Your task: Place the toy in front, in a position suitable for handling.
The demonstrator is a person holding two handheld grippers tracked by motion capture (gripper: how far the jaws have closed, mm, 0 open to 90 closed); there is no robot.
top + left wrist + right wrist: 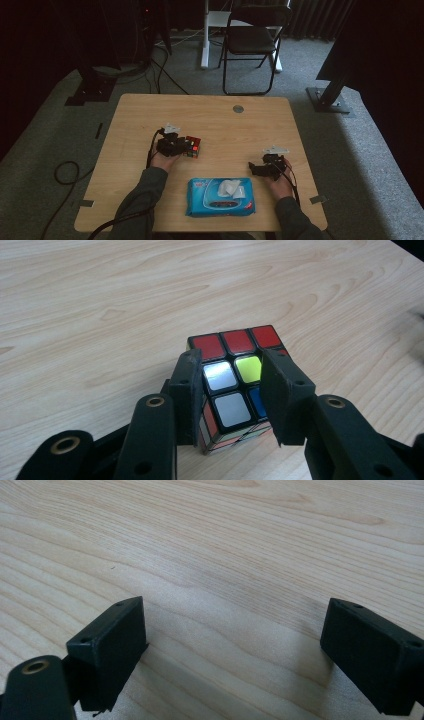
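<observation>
A Rubik's cube (193, 146) with a red far row on top lies on the wooden table (225, 122), left of centre. My left gripper (176, 145) sits against its left side. In the left gripper view the cube (235, 375) shows behind the left gripper (231, 356); the jaws stand a little apart, a gap narrower than the cube, the right one covering the cube's right column. My right gripper (255, 169) rests at the right of the table, pointing left. Its view shows the right gripper (235, 607) open wide over bare wood.
A blue pack of wet wipes (220, 197) with its flap up lies near the front edge, between my forearms. A small metal disc (238, 108) is set in the table's far side. A black chair (252, 40) and stand legs are on the carpet beyond.
</observation>
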